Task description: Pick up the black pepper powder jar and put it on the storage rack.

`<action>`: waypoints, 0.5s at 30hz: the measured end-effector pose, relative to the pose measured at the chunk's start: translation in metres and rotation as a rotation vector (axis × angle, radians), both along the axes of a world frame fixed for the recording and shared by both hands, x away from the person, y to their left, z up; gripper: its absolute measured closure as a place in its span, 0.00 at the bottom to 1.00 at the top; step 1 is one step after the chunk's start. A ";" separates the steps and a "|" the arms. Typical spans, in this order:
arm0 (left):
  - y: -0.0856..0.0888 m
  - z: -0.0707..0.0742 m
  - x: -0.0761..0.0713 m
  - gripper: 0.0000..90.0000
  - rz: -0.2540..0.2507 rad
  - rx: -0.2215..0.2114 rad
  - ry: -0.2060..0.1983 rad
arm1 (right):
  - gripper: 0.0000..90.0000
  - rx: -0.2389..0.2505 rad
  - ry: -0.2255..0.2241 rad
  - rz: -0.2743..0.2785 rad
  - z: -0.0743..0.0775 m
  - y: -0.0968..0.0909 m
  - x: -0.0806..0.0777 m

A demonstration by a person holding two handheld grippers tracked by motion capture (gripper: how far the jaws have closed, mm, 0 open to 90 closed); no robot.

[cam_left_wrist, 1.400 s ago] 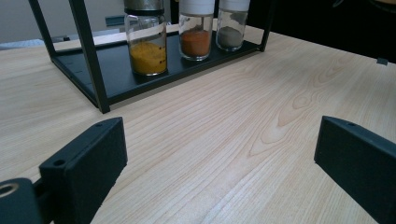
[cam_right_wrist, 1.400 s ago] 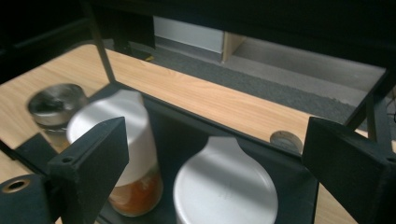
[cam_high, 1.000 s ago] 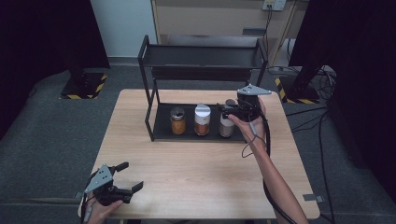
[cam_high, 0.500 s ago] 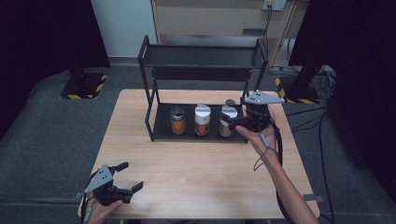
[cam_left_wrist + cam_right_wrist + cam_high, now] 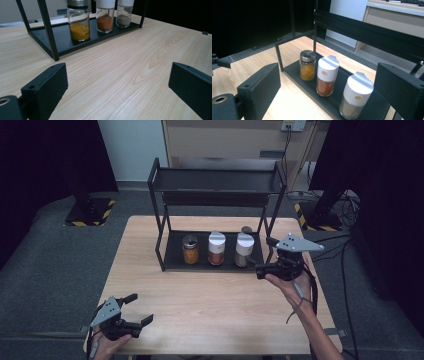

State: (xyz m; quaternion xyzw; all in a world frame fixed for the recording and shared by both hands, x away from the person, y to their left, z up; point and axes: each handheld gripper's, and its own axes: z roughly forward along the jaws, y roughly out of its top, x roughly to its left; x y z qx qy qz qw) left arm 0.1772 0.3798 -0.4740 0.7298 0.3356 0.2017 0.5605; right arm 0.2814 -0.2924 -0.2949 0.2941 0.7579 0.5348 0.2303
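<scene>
A black two-tier rack (image 5: 217,180) stands at the table's far middle. On its lower shelf (image 5: 175,262) stand three spice jars in a row: a metal-lidded jar of yellow powder (image 5: 190,249), a white-capped jar of red powder (image 5: 216,249) and a white-capped jar of grey powder (image 5: 244,250). My right gripper (image 5: 265,256) hovers open just right of the rack's front right post, jaws pointing left at the jars with nothing between them. In the right gripper view the grey jar (image 5: 356,97) is nearest. My left gripper (image 5: 138,309) rests open and empty at the table's near left corner.
The wooden table (image 5: 220,305) spreads wide and bare between the rack and the near edge. The rack's upper shelf (image 5: 215,179) overhangs the jars. A cable (image 5: 305,285) trails from the right gripper along the forearm. Dark floor and cabinets surround the table.
The right gripper has drawn back from the grey jar, moving right and toward the near edge, jaws staying open. The left gripper has not moved.
</scene>
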 end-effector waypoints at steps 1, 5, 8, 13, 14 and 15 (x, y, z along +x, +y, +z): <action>0.000 0.000 0.000 0.02 0.000 0.000 0.000 | 0.08 0.000 0.000 -0.001 -0.001 -0.002 -0.002; 0.000 0.000 0.000 0.02 0.001 -0.001 0.001 | 0.07 0.003 0.005 -0.001 -0.007 -0.008 -0.011; 0.000 0.000 0.000 0.02 0.002 -0.001 0.000 | 0.07 0.001 0.007 -0.004 -0.011 -0.013 -0.017; 0.000 0.000 0.000 0.02 0.002 0.000 0.001 | 0.07 0.009 0.009 -0.010 -0.019 -0.020 -0.026; 0.000 0.000 0.000 0.02 0.003 -0.001 0.002 | 0.07 0.009 0.009 -0.011 -0.019 -0.021 -0.027; 0.000 0.000 0.000 0.02 0.003 -0.002 0.002 | 0.07 0.009 0.007 -0.012 -0.021 -0.021 -0.029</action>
